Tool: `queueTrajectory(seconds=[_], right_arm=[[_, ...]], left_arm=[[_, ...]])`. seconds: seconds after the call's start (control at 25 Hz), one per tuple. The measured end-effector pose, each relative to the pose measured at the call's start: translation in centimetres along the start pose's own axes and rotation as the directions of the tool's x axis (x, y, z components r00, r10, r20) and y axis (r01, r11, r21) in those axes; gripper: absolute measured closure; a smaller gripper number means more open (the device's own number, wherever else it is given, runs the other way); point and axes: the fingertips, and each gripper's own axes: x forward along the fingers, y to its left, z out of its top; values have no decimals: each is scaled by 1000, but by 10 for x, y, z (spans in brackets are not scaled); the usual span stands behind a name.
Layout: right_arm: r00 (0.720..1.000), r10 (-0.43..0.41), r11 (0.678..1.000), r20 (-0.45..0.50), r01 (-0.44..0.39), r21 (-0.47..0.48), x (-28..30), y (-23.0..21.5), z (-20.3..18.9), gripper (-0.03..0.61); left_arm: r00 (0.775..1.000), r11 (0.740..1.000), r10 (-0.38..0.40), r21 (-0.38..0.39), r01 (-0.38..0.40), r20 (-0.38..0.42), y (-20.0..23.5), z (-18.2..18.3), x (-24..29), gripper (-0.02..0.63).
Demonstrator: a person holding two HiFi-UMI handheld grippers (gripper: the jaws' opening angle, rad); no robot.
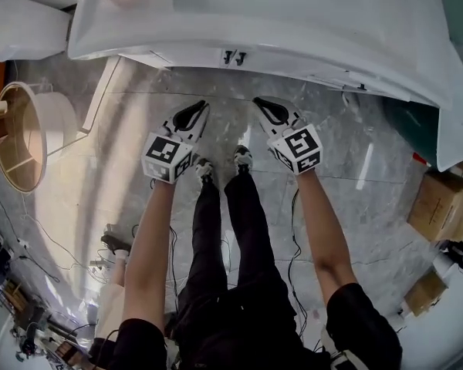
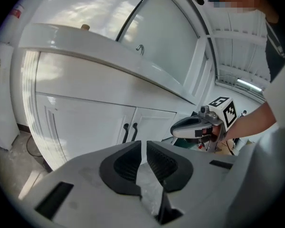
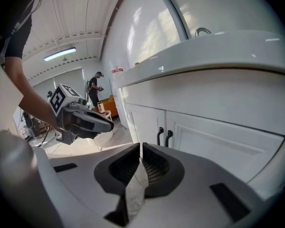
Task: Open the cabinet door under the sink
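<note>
**A:** At the head view's top centre, under the sink (image 1: 309, 21), the cabinet door handles (image 1: 234, 56) sit untouched. Fingers?

**B:** My left gripper (image 1: 201, 108) and right gripper (image 1: 261, 103) hang just below, fingers pressed almost together, empty. Unspread, I'd bump a handle, not catch it.

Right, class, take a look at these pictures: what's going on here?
A person stands at a white sink, holding the left gripper and the right gripper. Both are empty, with their jaws almost together. They point at the cabinet doors under the sink, which are closed. Neither gripper touches the black handles yet.
</note>
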Motion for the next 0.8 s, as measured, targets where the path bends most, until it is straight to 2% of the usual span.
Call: queueTrajectory(seconds=[0.36, 0.48, 0.8], right_arm=[[997, -70, 997, 35, 71, -26, 51, -36, -19, 426], [995, -86, 996, 46, 88, -34, 62, -44, -20, 422], [991, -102, 993, 81, 106, -51, 86, -52, -17, 416]], left_arm=[[998, 999, 5, 33, -7, 57, 33, -19, 58, 579], [997, 999, 8, 40, -11, 77, 39, -21, 65, 541], [994, 995, -6, 95, -5, 111, 52, -10, 93, 526]])
